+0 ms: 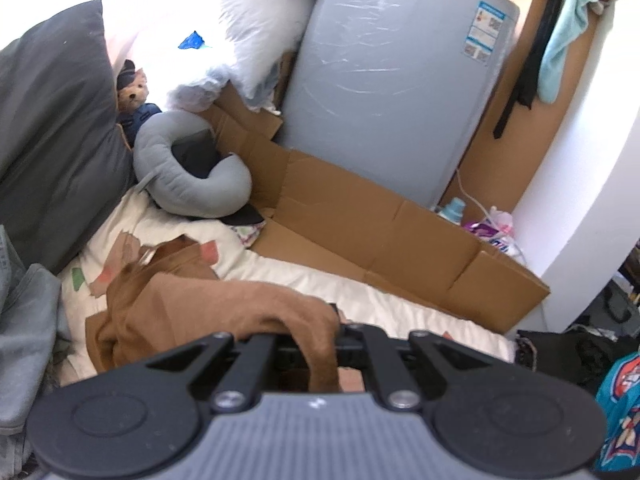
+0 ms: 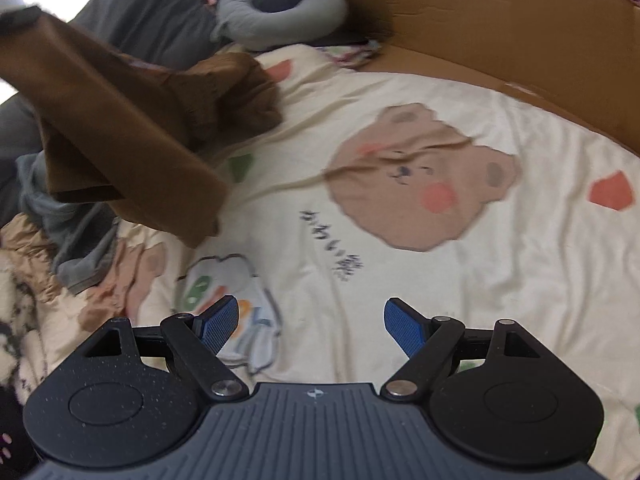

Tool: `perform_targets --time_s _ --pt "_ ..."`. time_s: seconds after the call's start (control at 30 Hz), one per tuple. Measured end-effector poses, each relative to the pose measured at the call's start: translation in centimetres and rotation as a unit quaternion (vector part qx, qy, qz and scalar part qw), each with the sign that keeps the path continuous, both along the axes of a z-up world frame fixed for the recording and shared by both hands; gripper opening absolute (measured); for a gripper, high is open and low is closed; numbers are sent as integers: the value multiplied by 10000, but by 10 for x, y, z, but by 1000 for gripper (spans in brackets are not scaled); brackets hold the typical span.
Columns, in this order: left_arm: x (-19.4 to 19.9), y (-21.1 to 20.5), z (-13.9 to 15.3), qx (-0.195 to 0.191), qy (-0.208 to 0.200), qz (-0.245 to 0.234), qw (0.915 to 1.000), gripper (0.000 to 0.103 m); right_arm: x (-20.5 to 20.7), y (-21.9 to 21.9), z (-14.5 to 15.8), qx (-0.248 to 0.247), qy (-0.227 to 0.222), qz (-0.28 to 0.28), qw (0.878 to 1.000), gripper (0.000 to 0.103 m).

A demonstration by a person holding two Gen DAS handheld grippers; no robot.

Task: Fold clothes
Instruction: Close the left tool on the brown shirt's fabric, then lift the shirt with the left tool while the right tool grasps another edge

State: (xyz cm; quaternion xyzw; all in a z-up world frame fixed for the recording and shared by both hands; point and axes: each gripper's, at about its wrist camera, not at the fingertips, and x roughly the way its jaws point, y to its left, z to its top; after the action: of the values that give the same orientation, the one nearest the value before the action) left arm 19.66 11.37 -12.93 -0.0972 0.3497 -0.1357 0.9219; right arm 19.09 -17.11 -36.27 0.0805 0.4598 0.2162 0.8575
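Left gripper (image 1: 320,344) pinches the brown top (image 1: 192,300), lifted off the sheet (image 2: 400,280). Right gripper (image 2: 310,324) hangs open, empty. I'd grab the free hem so it hangs flat.

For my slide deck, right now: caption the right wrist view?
Open right gripper hovers over the bear-print bedsheet as the brown garment hangs lifted at left.

Left claw (image 1: 320,344) fingertips hidden under brown garment (image 1: 224,304); right view motion-blurred.

Bed w/ cream bear-print sheet (image 2: 400,300), cardboard (image 1: 360,216) along wall, wrapped grey mattress (image 1: 392,92) upright, bright window light.
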Motion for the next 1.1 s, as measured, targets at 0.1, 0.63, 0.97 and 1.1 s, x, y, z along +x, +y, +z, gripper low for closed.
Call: perform_targets --time_s 0.1,0.63,0.97,1.1 --pt "-5 -5 7 -17 37 -62 10000 3 1 14 -3 166 6 196 9997 84" --pt "-36 -7 43 -116 316 41 9994 3 16 77 14 1183 -357 894 9883 85" --pt "-45 0 44 18 407 224 9989 3 17 73 37 1272 -422 1019 9857 7" --pt "-49 3 45 59 365 312 9988 3 14 53 58 1111 -618 827 9884 7"
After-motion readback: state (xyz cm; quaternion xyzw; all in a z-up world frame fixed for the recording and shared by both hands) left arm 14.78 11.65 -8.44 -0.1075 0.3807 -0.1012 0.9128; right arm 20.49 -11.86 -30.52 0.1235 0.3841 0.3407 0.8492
